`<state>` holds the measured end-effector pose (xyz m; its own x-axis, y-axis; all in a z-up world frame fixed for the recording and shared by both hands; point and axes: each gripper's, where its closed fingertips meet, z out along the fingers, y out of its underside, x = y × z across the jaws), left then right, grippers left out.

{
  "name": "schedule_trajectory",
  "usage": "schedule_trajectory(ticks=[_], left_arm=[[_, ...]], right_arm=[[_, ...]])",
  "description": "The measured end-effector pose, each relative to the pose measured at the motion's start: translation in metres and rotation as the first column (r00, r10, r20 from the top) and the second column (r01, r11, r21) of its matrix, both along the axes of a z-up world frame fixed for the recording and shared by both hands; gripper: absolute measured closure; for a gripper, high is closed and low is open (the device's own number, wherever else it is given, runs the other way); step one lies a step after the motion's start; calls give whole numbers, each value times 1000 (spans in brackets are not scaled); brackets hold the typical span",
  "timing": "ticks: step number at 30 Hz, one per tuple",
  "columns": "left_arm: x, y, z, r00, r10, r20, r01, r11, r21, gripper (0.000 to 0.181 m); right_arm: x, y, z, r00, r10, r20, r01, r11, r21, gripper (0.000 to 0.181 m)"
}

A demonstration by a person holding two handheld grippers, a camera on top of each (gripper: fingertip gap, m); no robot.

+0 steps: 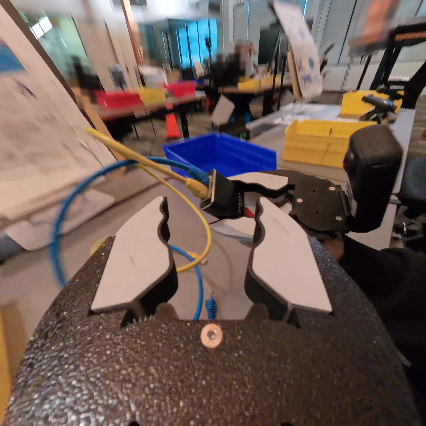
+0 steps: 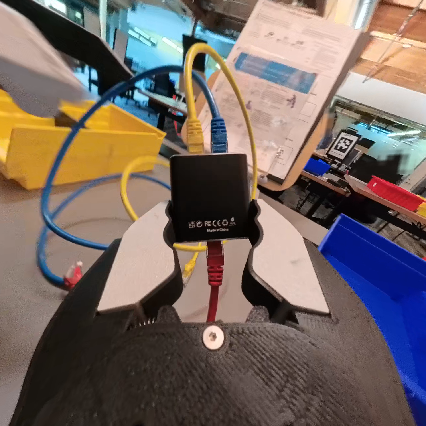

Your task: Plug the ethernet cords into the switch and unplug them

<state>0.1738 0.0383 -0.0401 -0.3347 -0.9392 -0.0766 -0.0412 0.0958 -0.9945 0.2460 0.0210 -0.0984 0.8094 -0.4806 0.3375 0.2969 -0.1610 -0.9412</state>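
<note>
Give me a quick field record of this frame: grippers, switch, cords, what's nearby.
left gripper: open, empty
right gripper: shut on switch
switch: black, lifted off the table
yellow cord: plugged in, far side
blue cord: plugged in beside yellow
red cord: plugged in, near side
loose ends: yellow and blue plugs on table
nearby: blue bin

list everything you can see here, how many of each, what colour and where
switch: one, black, clamped in the right gripper
yellow ethernet cord: one, plugged into the switch's far side
blue ethernet cord: one, plugged in beside the yellow
red ethernet cord: one, plugged into the near side
blue bin: one, on the table
yellow bins: several, on the table
poster board: one, white, standing behind
left gripper: open, empty
right gripper: shut on switch
</note>
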Motion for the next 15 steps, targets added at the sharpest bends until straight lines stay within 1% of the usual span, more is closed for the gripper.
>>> schedule_trajectory(ticks=[1, 3, 5, 8, 10, 13, 15], left_arm=[[-11, 5, 13, 997, -2, 74, 2, 1000, 6, 115], [-29, 21, 28, 983, 25, 180, -25, 1000, -3, 122], [-37, 45, 24, 980, 74, 186, -73, 997, -10, 124], [-38, 86, -4, 984, 151, 92, -148, 988, -41, 121], [-40, 105, -24, 985, 170, 33, -167, 983, -82, 120], [-41, 121, -50, 985, 167, -33, -170, 977, -130, 121], [-41, 127, -61, 986, 157, -60, -165, 973, -164, 122]], right_arm=[[3, -7, 7, 1000, 1, -13, 0, 999, 36, 117], [9, -19, 21, 1000, -1, -25, 3, 997, 74, 117], [14, -30, 37, 1000, -10, 3, 10, 995, 97, 117], [34, -49, 71, 994, -76, 77, 67, 991, 112, 117], [53, -64, 104, 985, -122, 123, 106, 986, 131, 117], [88, -90, 162, 953, -228, 198, 201, 968, 147, 117], [117, -106, 192, 925, -303, 230, 278, 951, 133, 117]])
